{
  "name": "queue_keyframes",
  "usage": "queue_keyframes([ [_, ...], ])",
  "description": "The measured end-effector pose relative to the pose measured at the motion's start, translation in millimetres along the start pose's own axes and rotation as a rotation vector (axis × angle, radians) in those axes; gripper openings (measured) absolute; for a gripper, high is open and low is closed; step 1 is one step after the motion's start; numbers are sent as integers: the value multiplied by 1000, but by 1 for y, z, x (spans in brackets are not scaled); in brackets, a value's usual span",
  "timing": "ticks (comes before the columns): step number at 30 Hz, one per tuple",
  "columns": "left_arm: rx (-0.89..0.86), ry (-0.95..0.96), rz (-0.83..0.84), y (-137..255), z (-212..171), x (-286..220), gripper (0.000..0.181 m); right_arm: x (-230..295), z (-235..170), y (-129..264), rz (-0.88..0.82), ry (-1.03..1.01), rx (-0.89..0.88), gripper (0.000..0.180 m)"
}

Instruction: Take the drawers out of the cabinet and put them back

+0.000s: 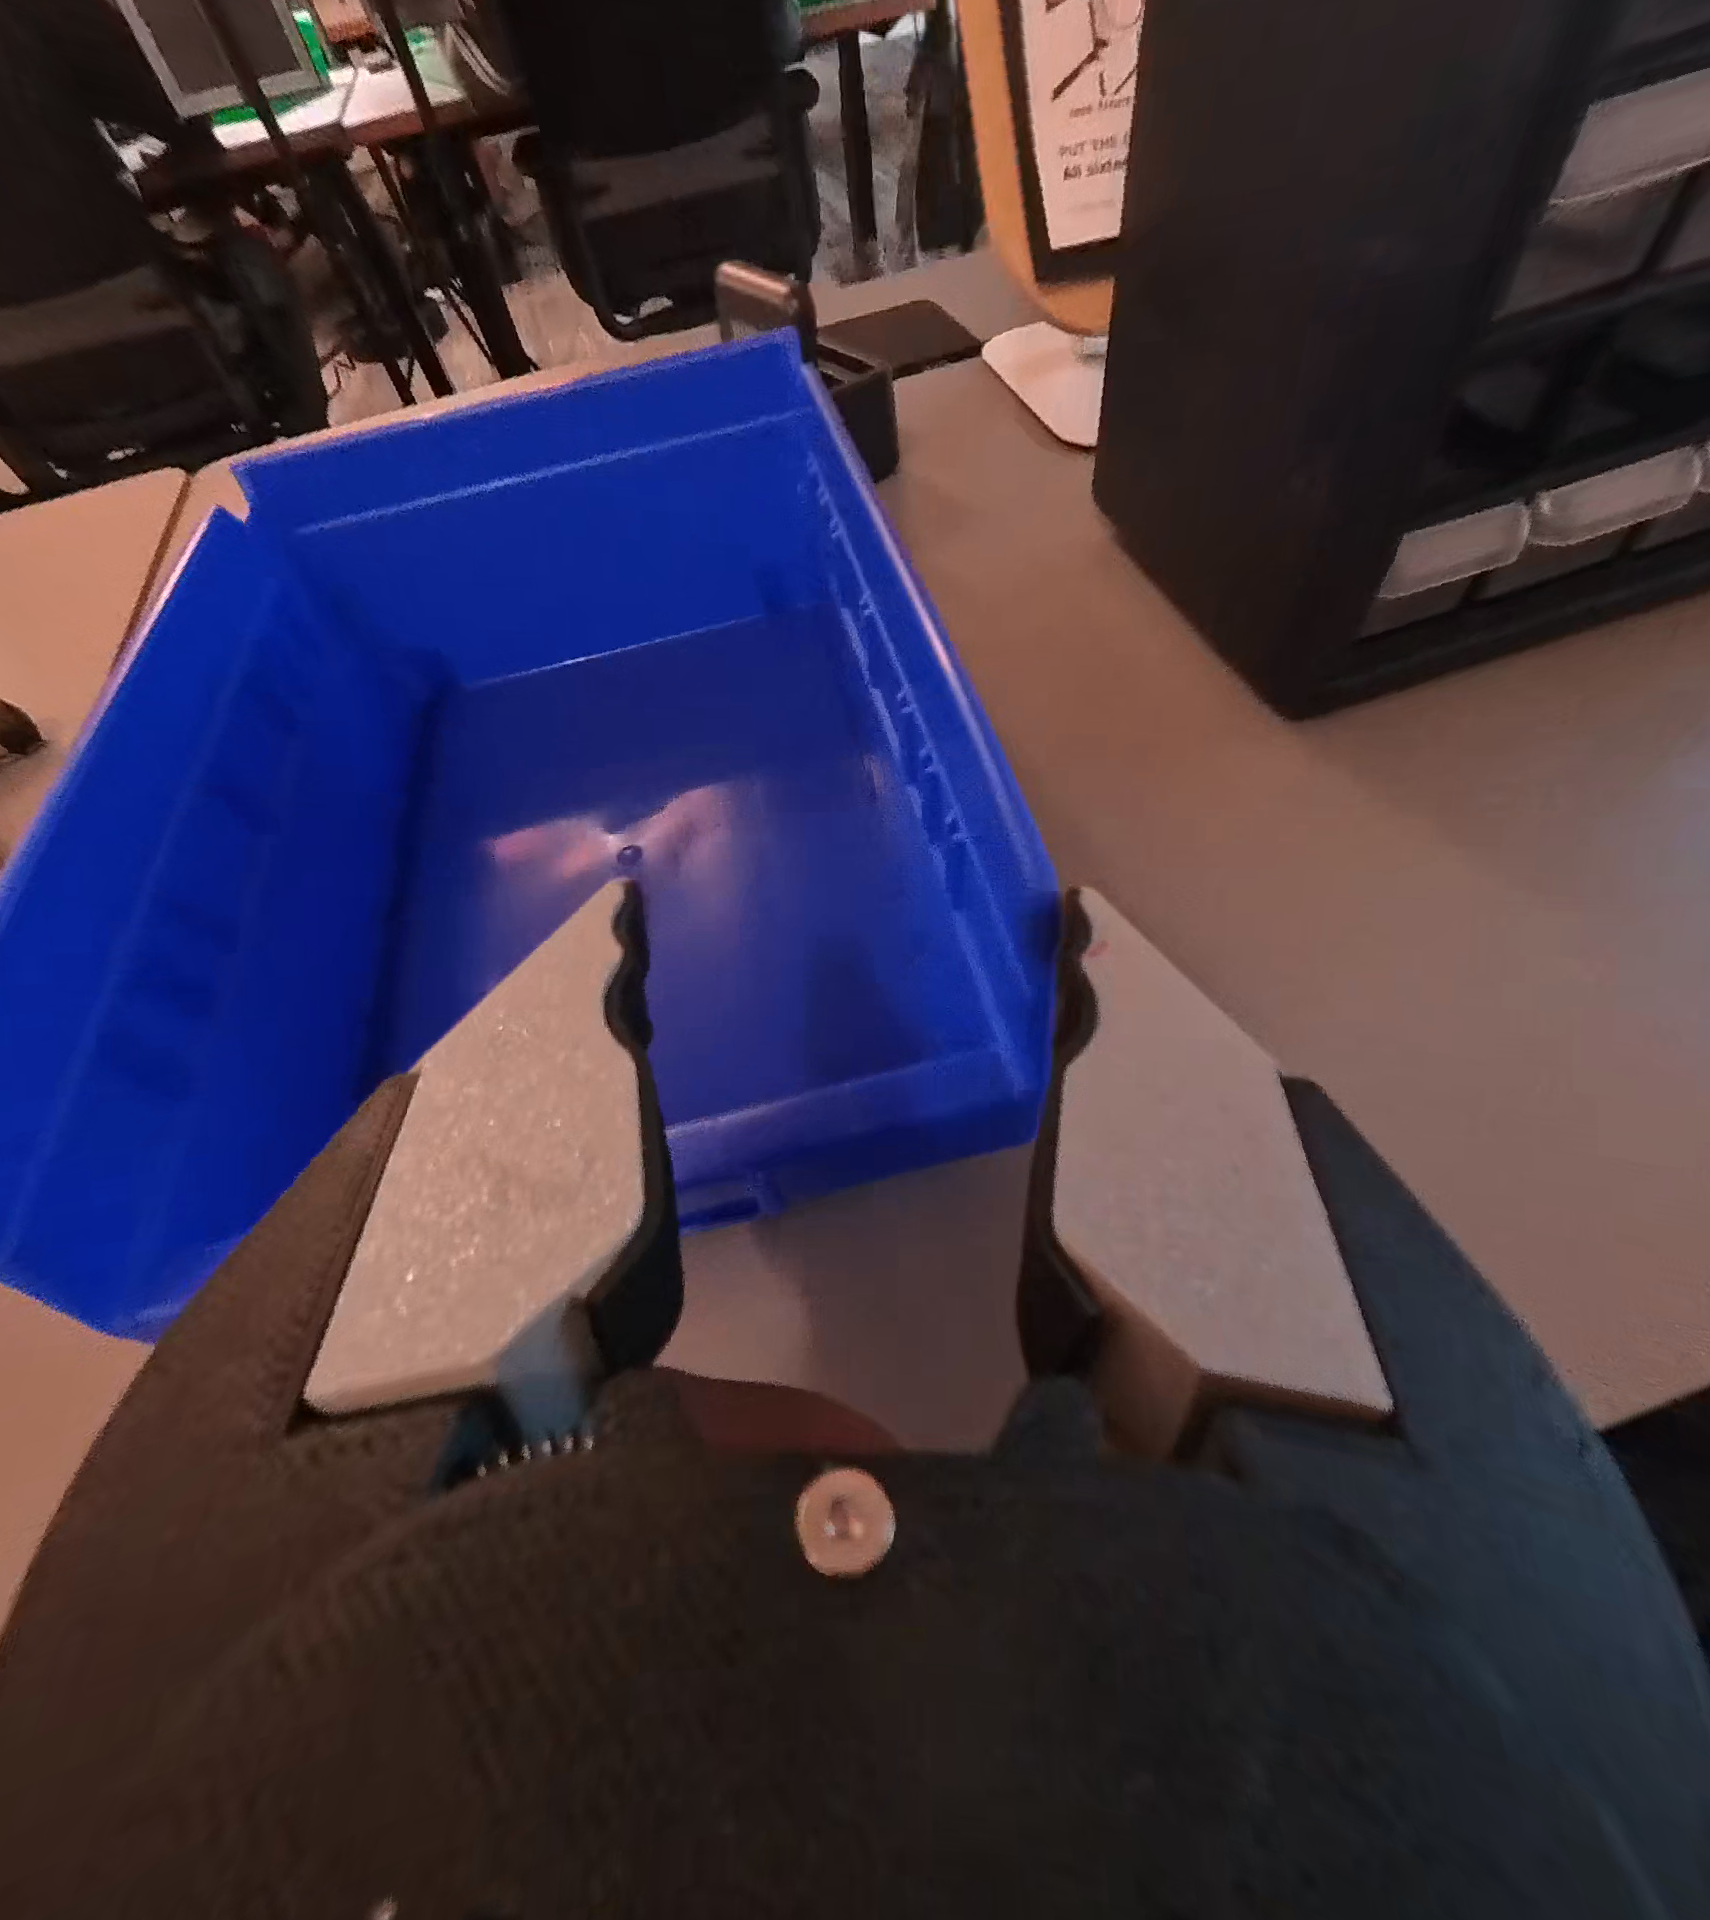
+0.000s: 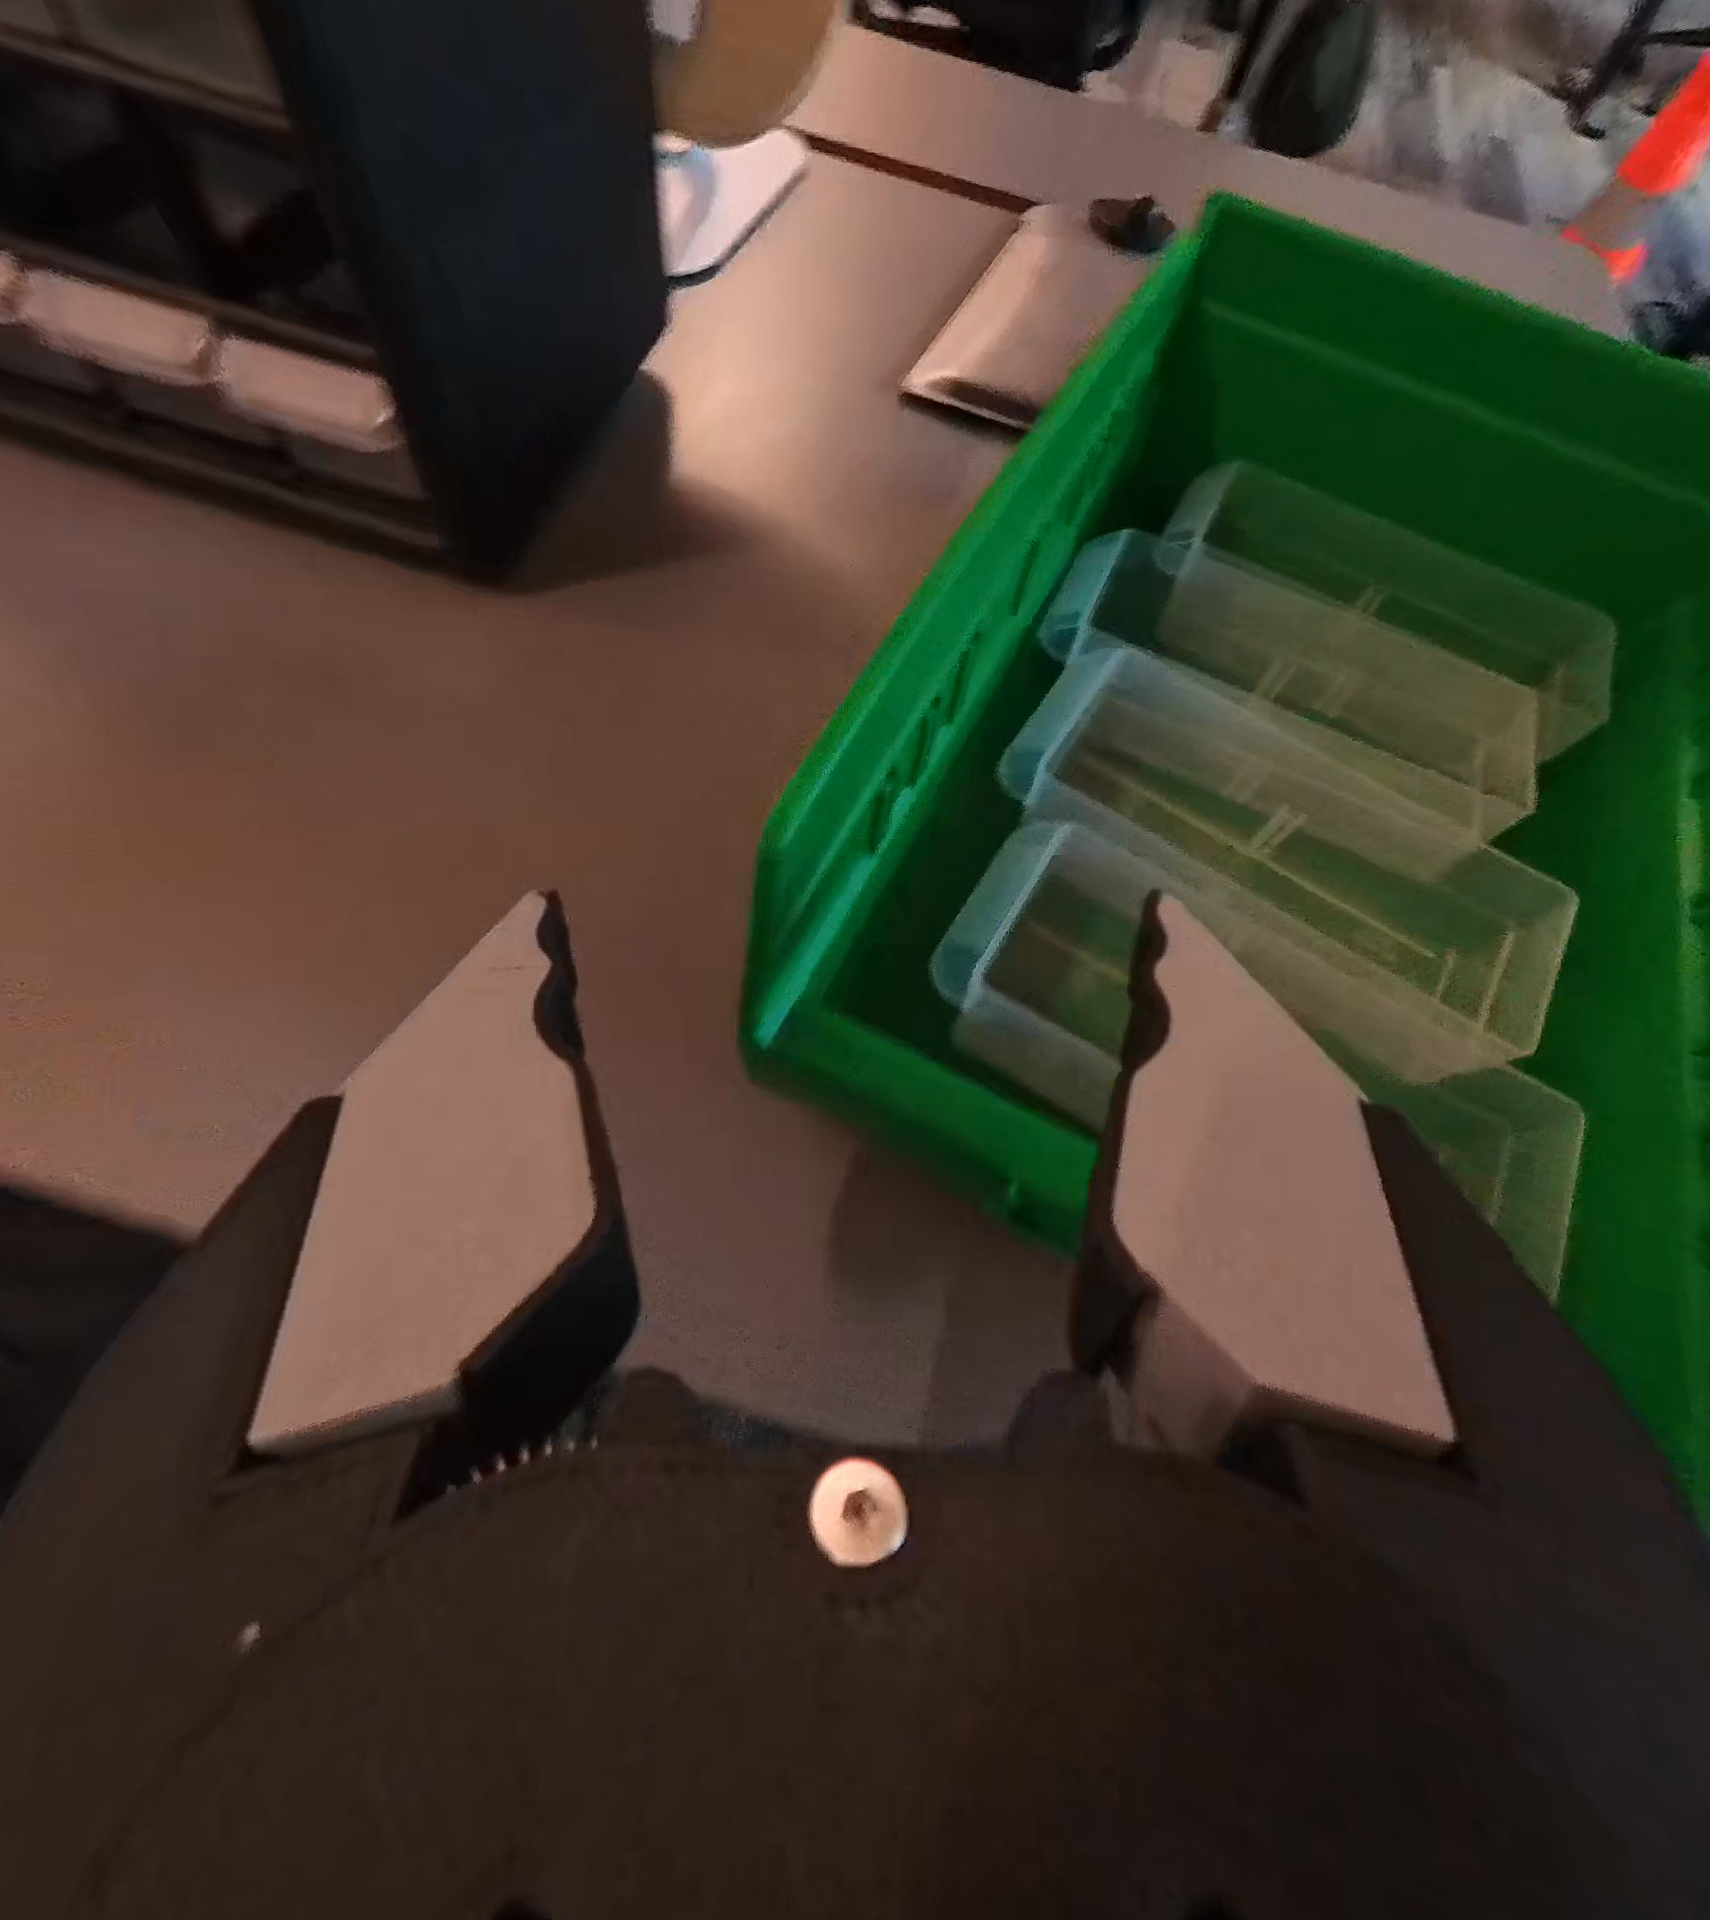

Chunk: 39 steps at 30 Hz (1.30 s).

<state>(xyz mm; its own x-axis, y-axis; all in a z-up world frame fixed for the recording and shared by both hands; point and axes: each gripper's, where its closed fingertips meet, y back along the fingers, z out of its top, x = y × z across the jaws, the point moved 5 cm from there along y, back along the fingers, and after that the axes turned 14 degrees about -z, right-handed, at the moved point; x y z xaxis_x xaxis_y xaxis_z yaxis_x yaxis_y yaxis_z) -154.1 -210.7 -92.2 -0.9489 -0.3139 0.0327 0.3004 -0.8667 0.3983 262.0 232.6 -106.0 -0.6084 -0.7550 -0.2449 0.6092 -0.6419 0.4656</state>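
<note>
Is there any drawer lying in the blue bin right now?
No, the blue bin shows only its bare floor in the left wrist view; the clear drawers lie in the green bin.

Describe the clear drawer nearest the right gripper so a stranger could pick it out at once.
Find the green bin on the table, right of the black cabinet. Clear drawers lie side by side inside it. The one meant shows just left of the right gripper's right finger, its rounded front nearest the bin's near corner.
</note>
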Motion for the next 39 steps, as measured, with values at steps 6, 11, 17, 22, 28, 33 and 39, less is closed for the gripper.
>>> queue_keyframes([
  [6,46,79,-104,-19,-22,-6,73,19,3,-47,-36,-10,99,105],
  [11,58,46,-120,-26,-22,-15,47,15,15,-64,-86,-21,161,90],
  [17,77,113,-36,-45,-10,-12,45,19,24,-73,-85,-16,279,77],
  [22,128,-27,133,-55,-9,-11,29,28,18,-75,-37,-24,269,58],
  [28,143,-55,170,-55,-12,-7,42,27,2,-74,-65,165,307,40],
  [33,158,-16,137,-50,-15,-1,46,25,0,-71,-38,168,308,40],
  [39,174,-20,106,-39,-14,2,47,27,-1,-67,25,135,306,46],
])
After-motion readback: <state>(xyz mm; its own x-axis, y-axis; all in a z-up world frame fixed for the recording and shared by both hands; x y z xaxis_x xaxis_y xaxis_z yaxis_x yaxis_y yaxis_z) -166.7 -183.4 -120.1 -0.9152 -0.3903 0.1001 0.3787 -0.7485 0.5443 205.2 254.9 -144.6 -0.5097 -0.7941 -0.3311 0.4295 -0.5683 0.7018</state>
